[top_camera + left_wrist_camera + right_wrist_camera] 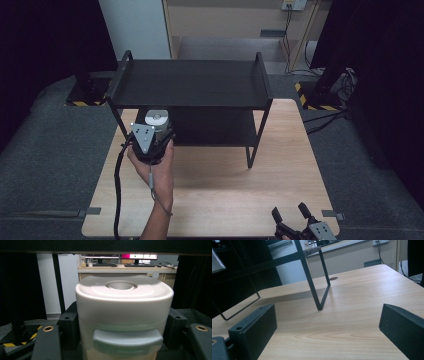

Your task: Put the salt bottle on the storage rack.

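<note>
Table (225, 200): centre of scene, floor all round.
Shelf rack (190, 82): on the far half of the table, two tiers, upper over lower.
Container (156, 120): at the rack's left near corner, under the upper tier's edge, between the left gripper's jaws.
Left gripper (148, 140): just near of the container, left half of table, hand (155, 167) behind it.
Right gripper (292, 215): near right corner of table, well apart from the rack, jaws spread over bare tabletop.
Desk (127, 266): far beyond the rack.
</note>
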Tool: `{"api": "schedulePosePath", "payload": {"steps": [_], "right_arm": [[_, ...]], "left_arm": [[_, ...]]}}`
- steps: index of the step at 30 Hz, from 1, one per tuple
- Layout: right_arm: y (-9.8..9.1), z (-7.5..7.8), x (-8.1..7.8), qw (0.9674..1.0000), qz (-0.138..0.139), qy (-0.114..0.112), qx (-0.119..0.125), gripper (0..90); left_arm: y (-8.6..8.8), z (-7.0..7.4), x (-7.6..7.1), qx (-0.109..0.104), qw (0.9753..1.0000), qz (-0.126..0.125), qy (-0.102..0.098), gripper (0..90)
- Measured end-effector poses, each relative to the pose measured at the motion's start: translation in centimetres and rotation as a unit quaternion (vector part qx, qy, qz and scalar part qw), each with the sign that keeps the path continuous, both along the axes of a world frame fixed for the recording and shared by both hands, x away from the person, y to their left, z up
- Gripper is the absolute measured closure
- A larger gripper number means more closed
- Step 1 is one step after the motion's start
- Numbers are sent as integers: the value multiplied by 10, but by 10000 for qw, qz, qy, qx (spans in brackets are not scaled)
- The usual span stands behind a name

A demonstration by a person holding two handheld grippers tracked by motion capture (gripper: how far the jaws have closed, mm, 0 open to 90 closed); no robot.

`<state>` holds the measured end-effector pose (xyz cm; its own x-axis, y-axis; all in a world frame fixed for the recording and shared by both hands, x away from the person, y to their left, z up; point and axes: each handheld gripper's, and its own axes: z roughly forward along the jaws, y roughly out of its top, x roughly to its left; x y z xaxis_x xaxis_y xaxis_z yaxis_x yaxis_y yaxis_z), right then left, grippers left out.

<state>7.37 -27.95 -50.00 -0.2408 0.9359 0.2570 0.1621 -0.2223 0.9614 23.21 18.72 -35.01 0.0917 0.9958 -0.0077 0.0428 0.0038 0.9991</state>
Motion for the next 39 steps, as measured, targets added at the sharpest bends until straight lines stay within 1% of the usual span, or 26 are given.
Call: {"api": "schedulePosePath", "payload": {"steps": [2, 6, 8, 12, 16, 22, 28, 32, 36, 39], "right_arm": [[-1, -1, 2, 10000, -13, 16, 0, 15], [-3, -2, 5, 10000, -24, 38, 16, 15], [-4, -2, 6, 10000, -28, 42, 17, 15], [-5, -3, 6, 10000, -62, 45, 20, 15], [-7, -4, 6, 9999, -111, 55, 40, 15], [-8, -4, 5, 9999, -130, 55, 41, 15], [-10, -3, 3, 9998, -171, 45, 55, 15], [-10, -4, 3, 9999, -161, 41, 46, 15], [-10, -4, 3, 9998, -159, 58, 49, 15], [-10, -4, 3, 9998, -158, 57, 44, 15]], "left_arm": [[-2, 0, 6, 15, 10000, 30, 23, 308], [-6, -2, 16, 37, 10000, 56, 5, 307], [-7, -2, 22, 69, 9999, 65, 58, 308], [-9, -6, 31, 6, 9999, 90, 58, 307], [-13, -7, 38, 13, 9999, 86, 60, 308], [-14, -9, 44, -13, 9998, 201, 49, 307], [-17, -13, 46, 105, 9996, 258, -28, 307], [-18, -15, 46, 129, 9996, 250, -56, 307], [-15, -13, 47, 85, 9997, 228, -13, 305], [-16, -14, 47, 122, 9996, 242, -38, 304]]}}
